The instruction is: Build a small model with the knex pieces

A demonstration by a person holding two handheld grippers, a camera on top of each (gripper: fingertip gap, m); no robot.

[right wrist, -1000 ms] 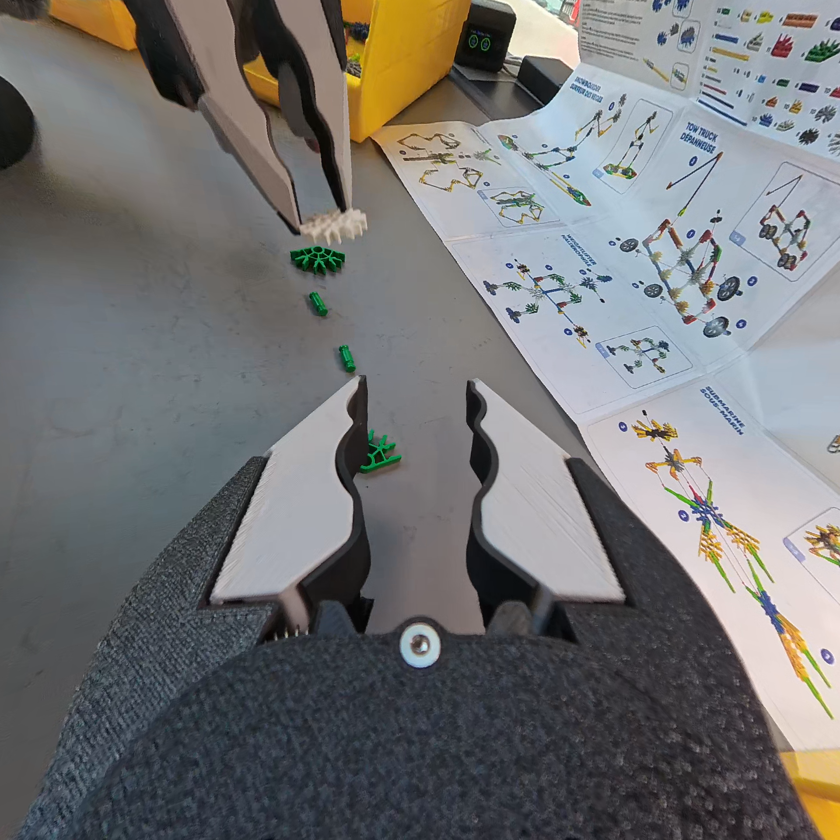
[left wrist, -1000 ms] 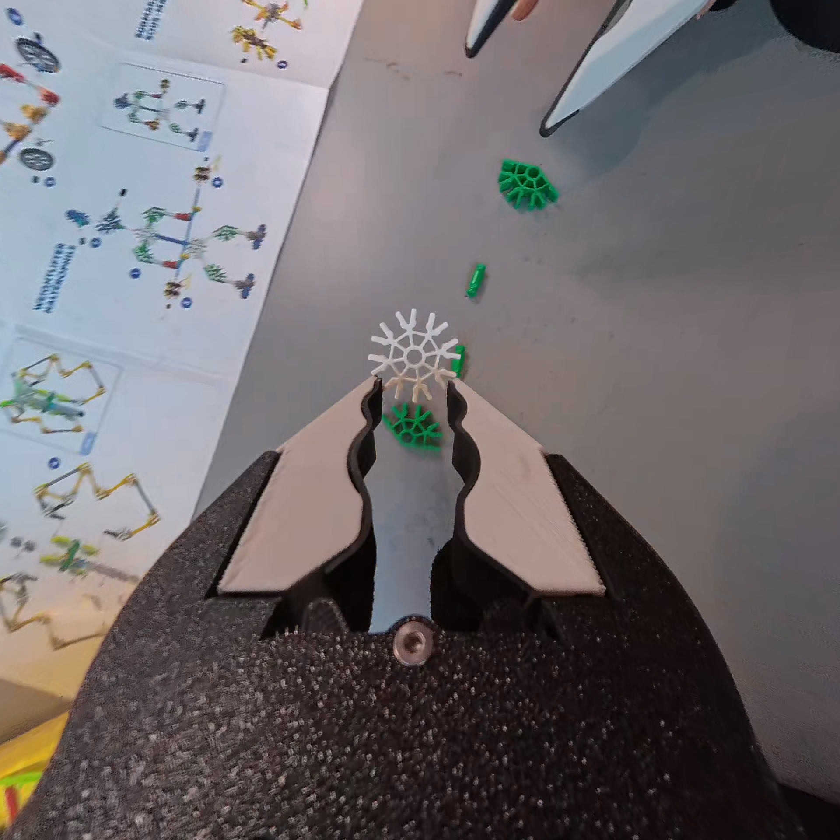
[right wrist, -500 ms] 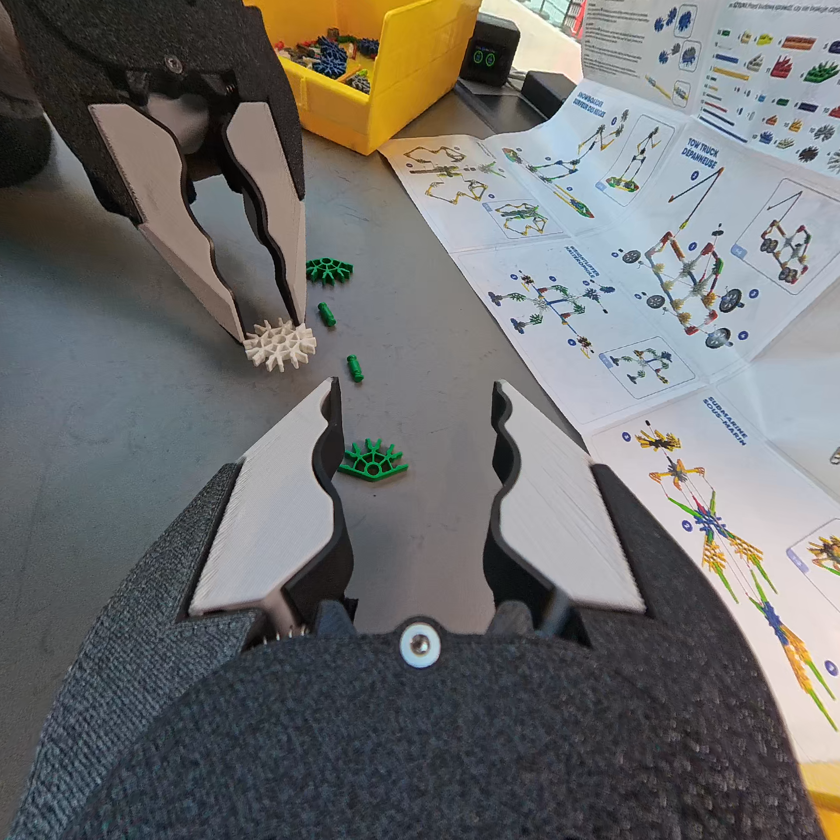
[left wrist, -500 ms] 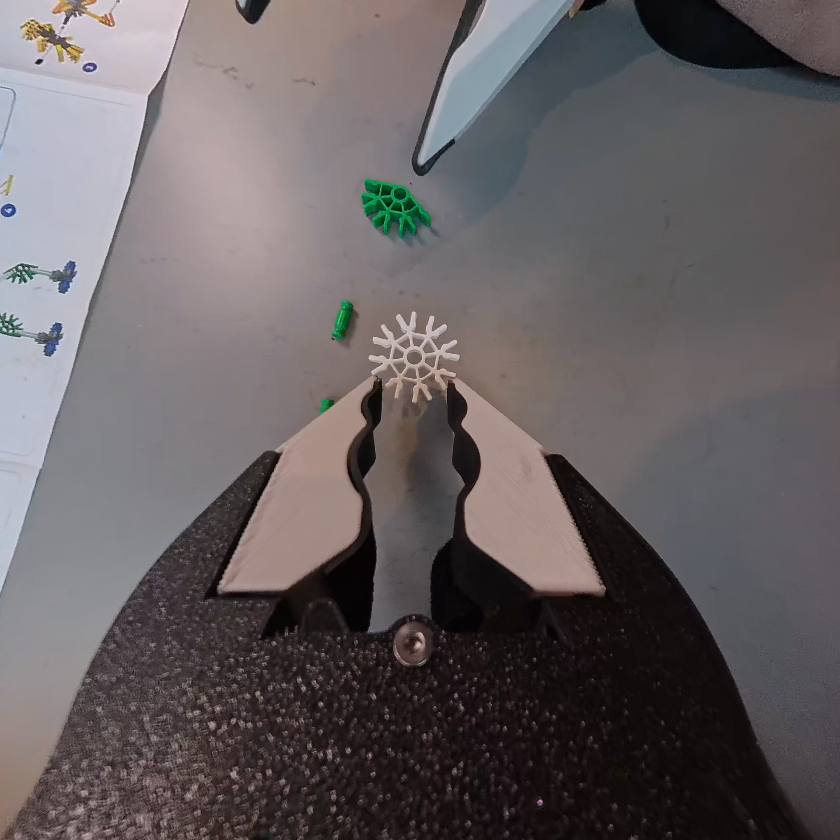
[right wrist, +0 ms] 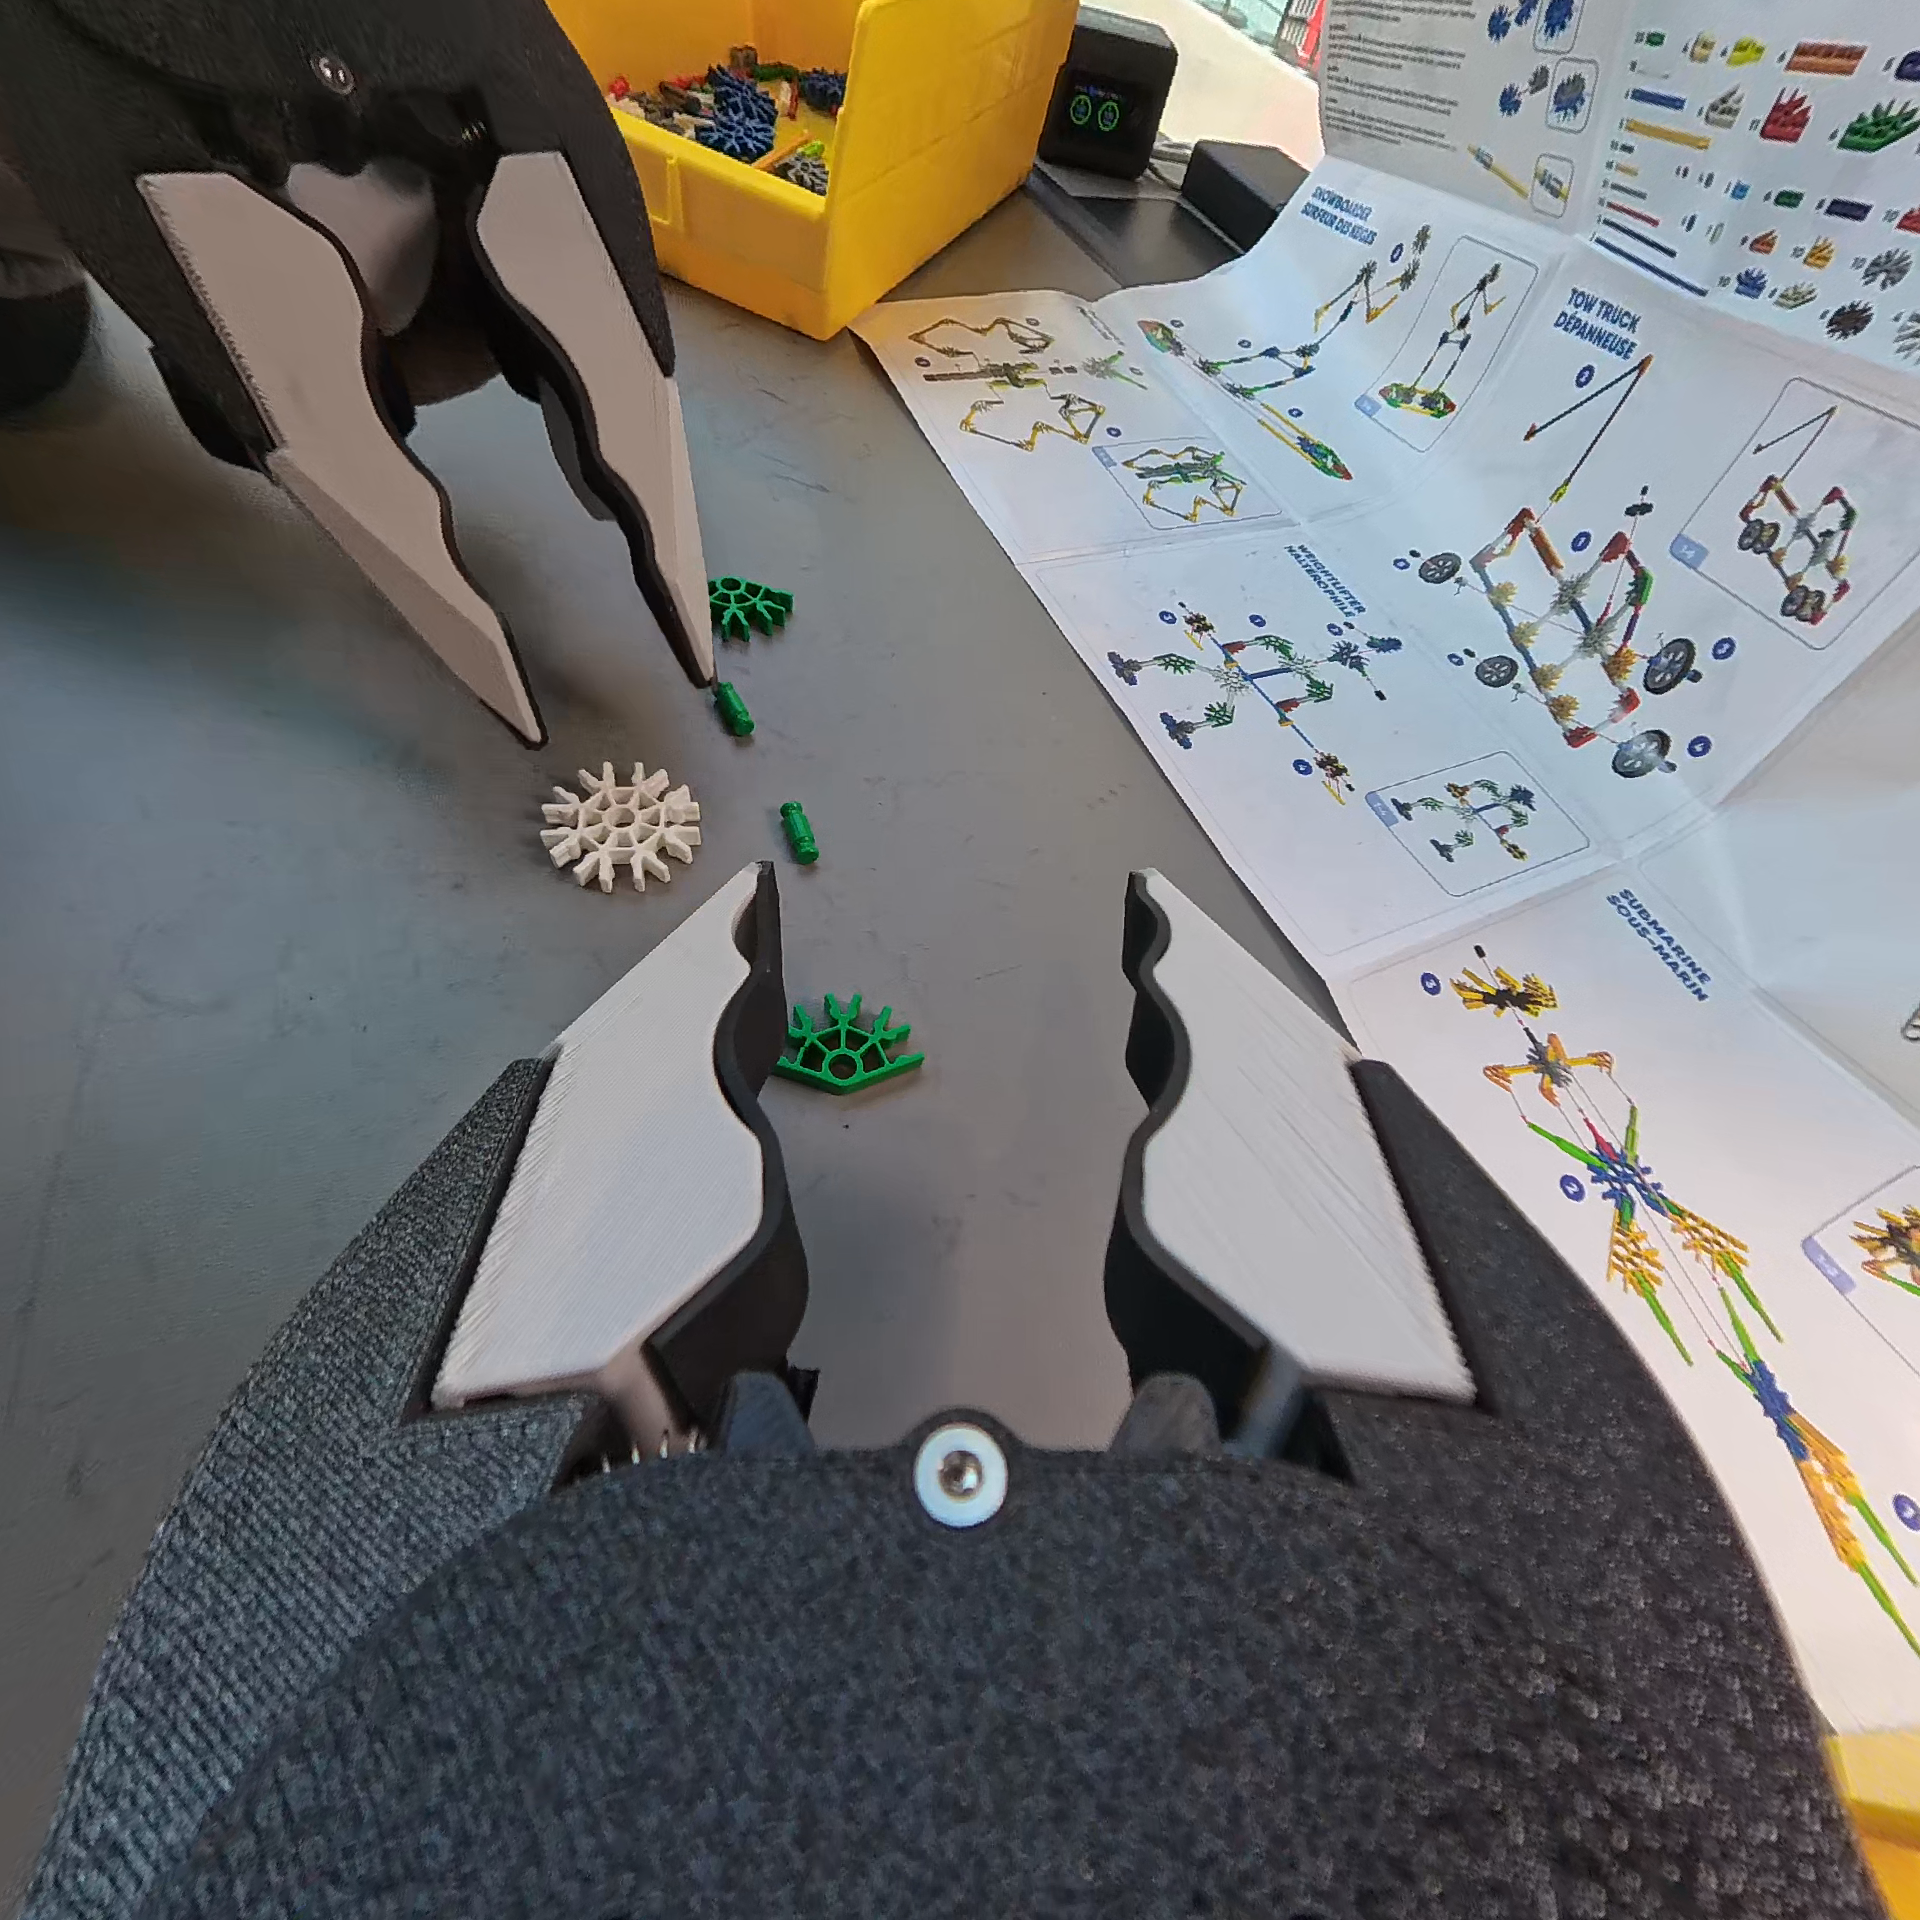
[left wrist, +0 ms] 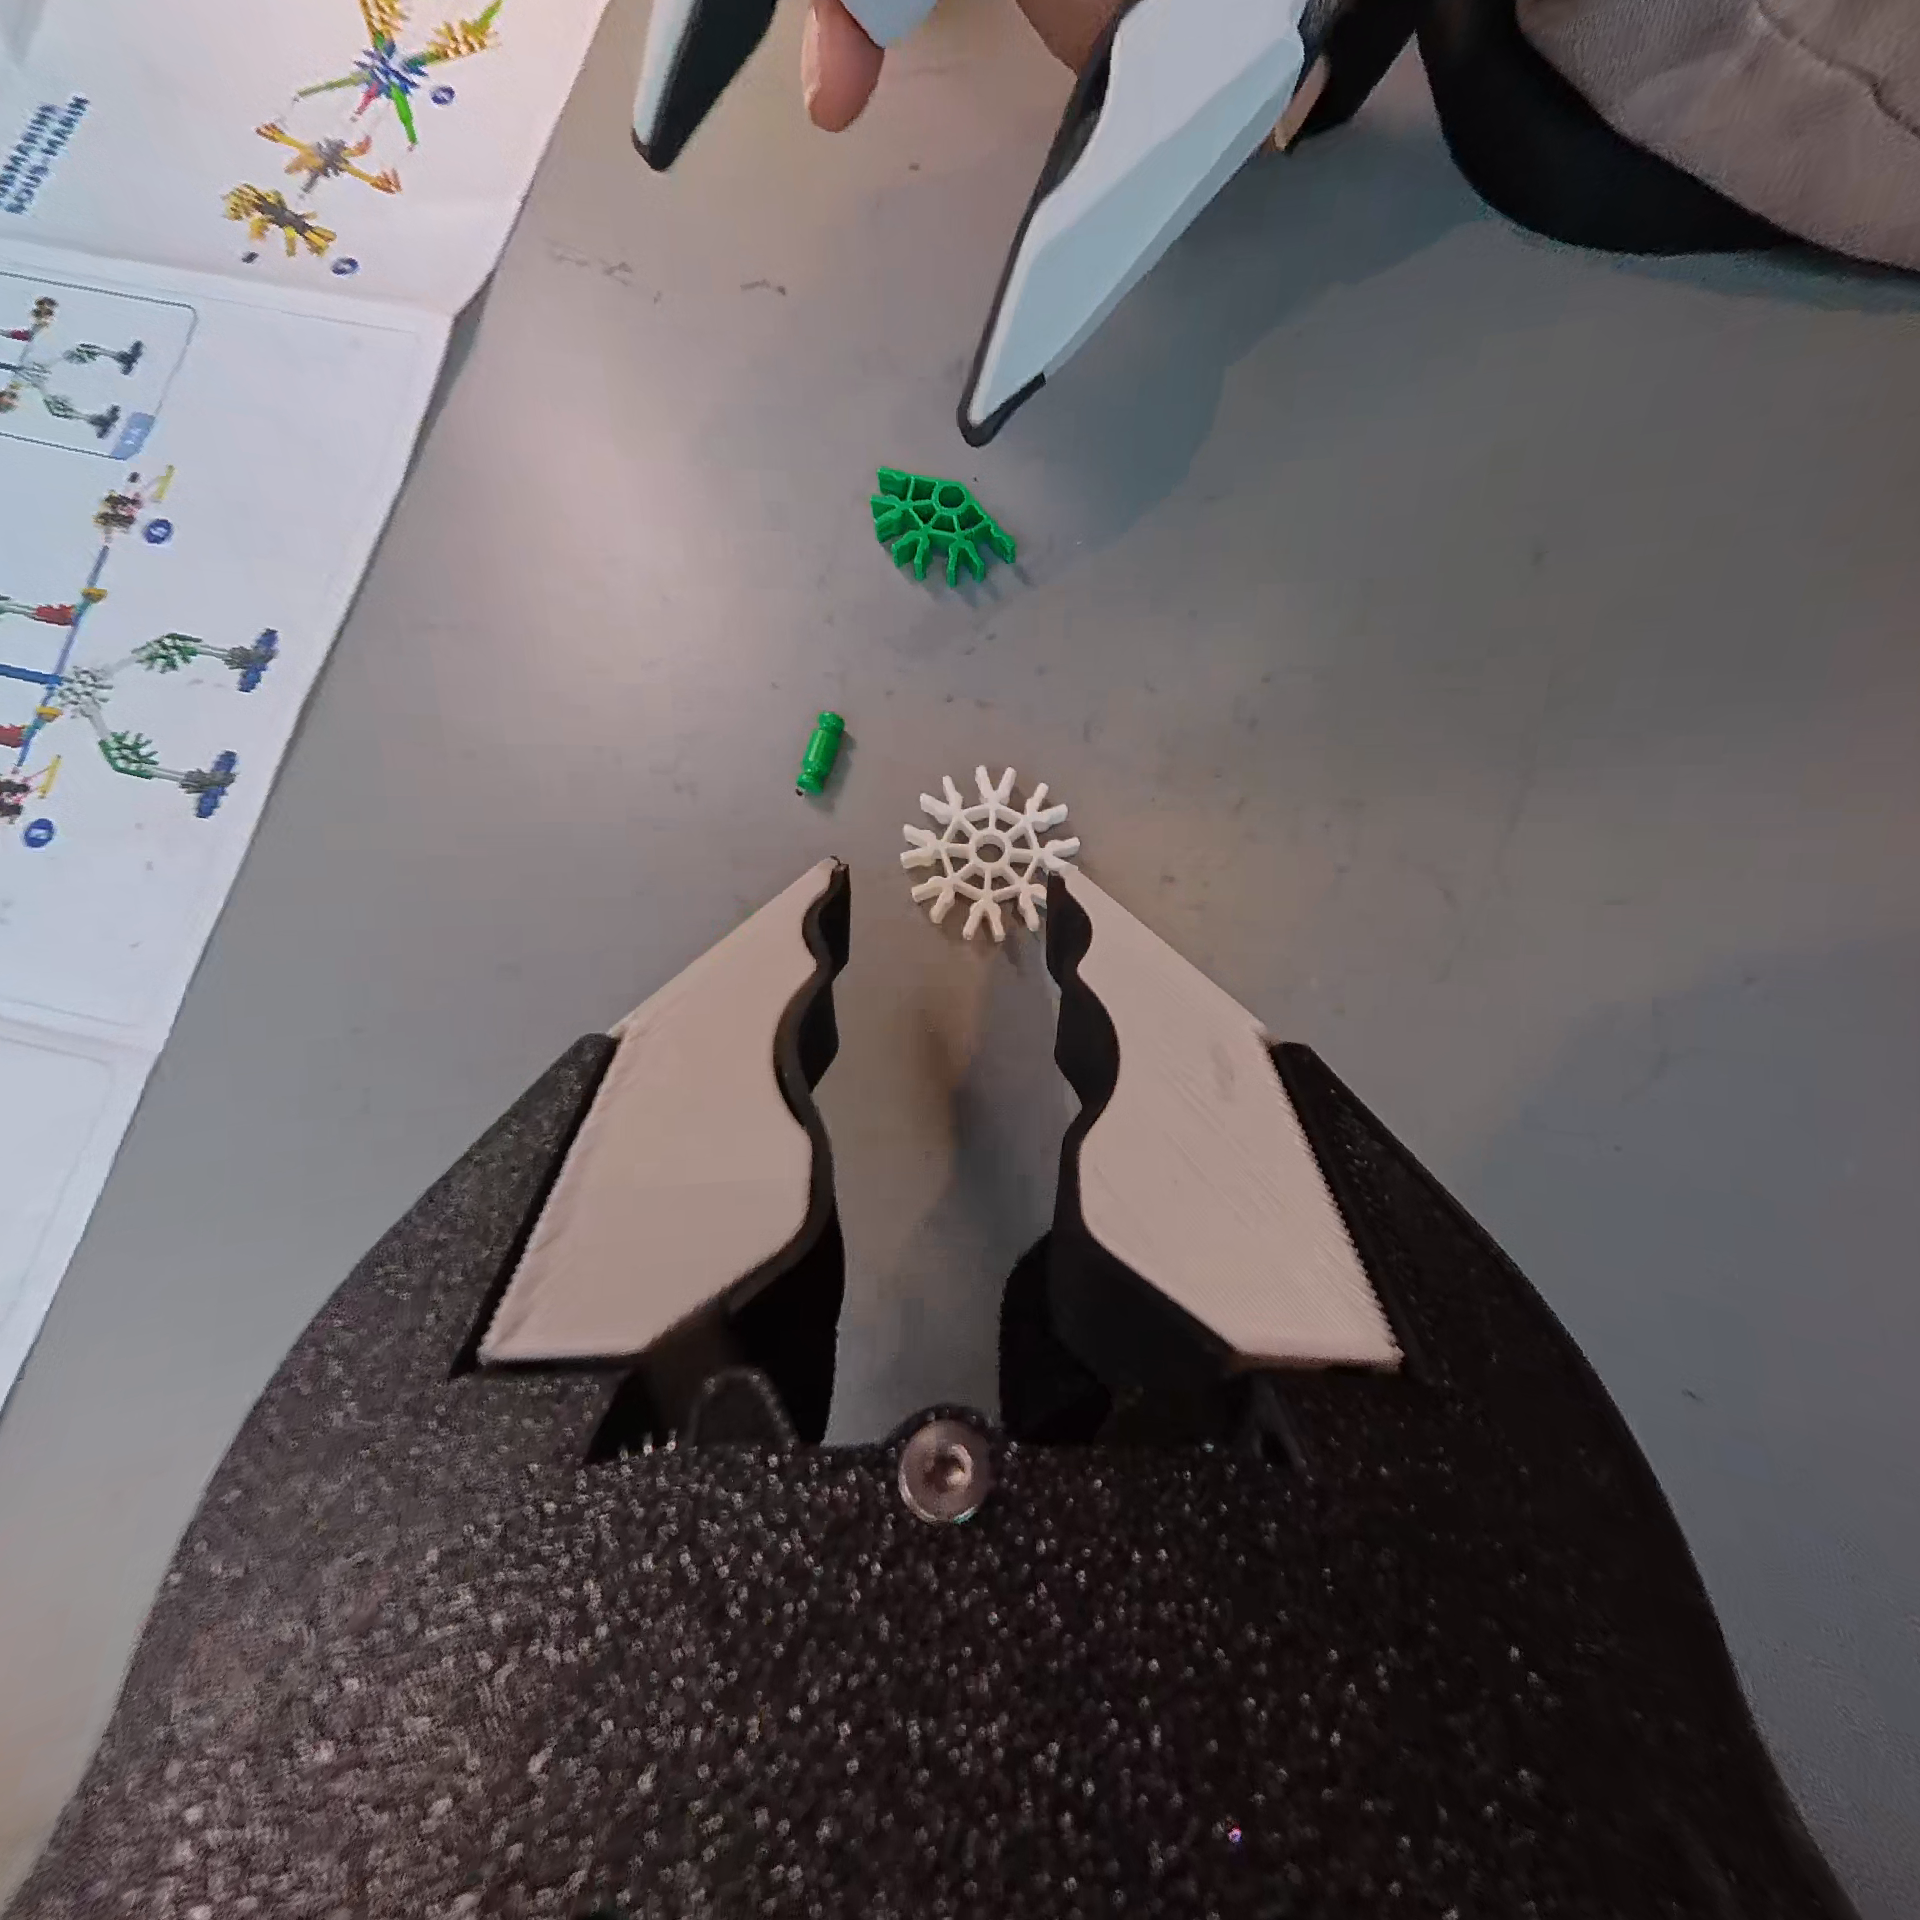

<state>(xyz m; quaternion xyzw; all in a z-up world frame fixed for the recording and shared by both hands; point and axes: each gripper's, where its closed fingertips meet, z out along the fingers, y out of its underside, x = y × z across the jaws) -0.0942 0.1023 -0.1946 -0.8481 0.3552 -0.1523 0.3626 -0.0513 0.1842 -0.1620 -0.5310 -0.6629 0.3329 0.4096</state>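
Observation:
A white snowflake-shaped connector (left wrist: pixel 987 852) lies flat on the grey table, just beyond my left gripper (left wrist: pixel 945 878), which is open and empty. In the right wrist view the connector (right wrist: pixel 620 826) lies below the left gripper's tips (right wrist: pixel 615 704). My right gripper (right wrist: pixel 951 878) is open and empty, with a green half-round connector (right wrist: pixel 847 1049) on the table between its fingers, close to the left one. Two short green rods (right wrist: pixel 732 709) (right wrist: pixel 798 831) and a green fan-shaped connector (right wrist: pixel 748 606) lie nearby. The right gripper (left wrist: pixel 826 291) shows far off in the left wrist view.
A yellow bin (right wrist: pixel 862 239) with several mixed parts stands at the back. A large white instruction sheet (right wrist: pixel 1455 623) covers the table on the right. A small black device with a lit screen (right wrist: pixel 1101 104) sits behind the bin. A person's fingertip (left wrist: pixel 842 62) shows by the right gripper.
My left gripper came down with the white connector, opened and let it go on the table. My right gripper opened wider and drew back a little.

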